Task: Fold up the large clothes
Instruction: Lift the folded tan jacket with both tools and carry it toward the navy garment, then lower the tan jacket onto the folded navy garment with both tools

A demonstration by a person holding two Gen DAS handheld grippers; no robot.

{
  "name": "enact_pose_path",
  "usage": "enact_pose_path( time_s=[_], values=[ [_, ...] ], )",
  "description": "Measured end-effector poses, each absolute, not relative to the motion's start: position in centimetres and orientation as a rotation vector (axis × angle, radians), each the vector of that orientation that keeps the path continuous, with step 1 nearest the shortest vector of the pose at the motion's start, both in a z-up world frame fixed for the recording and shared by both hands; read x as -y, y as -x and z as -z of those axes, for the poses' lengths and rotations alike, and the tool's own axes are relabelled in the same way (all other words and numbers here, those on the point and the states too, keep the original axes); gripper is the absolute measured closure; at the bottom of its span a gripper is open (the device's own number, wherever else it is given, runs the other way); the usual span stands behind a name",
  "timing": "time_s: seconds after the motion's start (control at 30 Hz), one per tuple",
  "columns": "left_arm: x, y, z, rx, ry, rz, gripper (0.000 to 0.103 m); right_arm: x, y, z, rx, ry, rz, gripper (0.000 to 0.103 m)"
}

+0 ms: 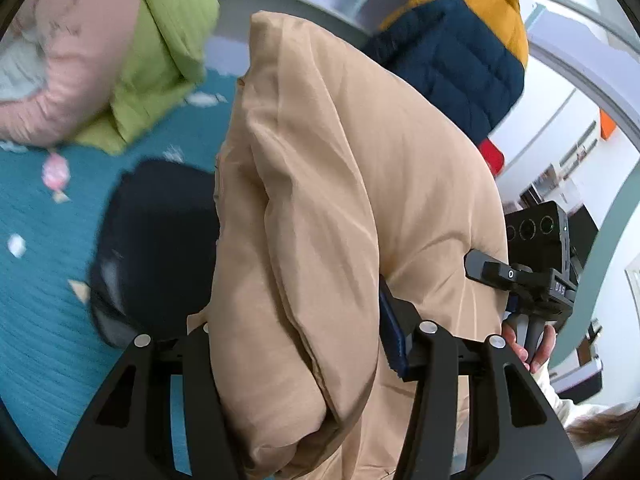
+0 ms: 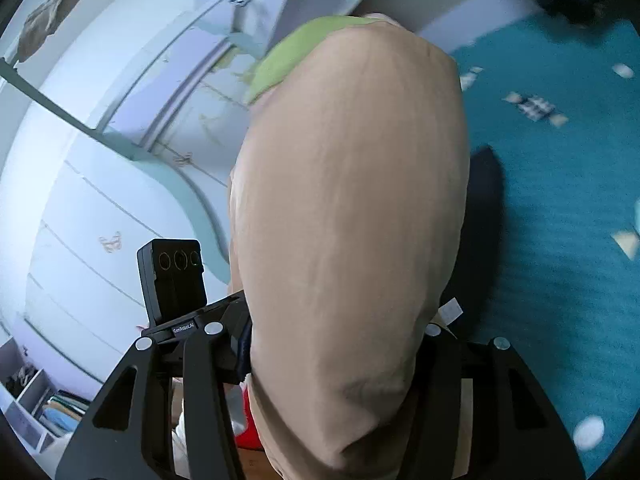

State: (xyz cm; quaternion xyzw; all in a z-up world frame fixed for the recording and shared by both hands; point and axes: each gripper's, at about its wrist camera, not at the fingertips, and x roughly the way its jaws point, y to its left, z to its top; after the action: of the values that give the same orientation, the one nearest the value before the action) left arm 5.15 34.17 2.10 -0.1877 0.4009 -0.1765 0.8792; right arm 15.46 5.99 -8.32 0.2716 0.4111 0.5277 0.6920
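Between right tongs (image 2: 320, 360): beige padded coat (image 2: 348, 220); "GenRoboLAI" on left tongs (image 2: 182, 329).

A teal patterned bedspread (image 1: 36, 320) covers the bed. Pale wardrobe doors (image 2: 88, 208) with small handles stand behind, a brownish cloth (image 2: 48, 16) hangs high up, and open shelves (image 2: 36, 404) hold folded items.
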Motion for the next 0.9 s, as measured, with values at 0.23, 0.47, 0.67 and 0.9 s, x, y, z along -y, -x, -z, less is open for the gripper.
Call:
enact_pose_path(
  time_s=[0.23,0.47,0.67,0.9],
  values=[
    [-39.4,-8.1,-5.7,-0.789,0.36,0.253,0.051,-12.2,-19.6,6.8,-0.917,-0.623,-1.247,0.054],
    [-43.1,-14.3,0.5,-0.92,0.432,0.185,0.051,-16.4,-24.2,12.2,-1.037,-0.628,-1.138,0.053],
    [-44.7,-19.0,11.2,-1.094,0.527,0.096,0.051,-18.1,-27.0,21.1,-1.188,-0.513,-0.868,0.042],
    [-44.2,-19.1,15.8,-1.096,0.517,0.047,0.039,-16.8,-26.7,23.7,-1.208,-0.449,-0.778,0.027]
  ],
)
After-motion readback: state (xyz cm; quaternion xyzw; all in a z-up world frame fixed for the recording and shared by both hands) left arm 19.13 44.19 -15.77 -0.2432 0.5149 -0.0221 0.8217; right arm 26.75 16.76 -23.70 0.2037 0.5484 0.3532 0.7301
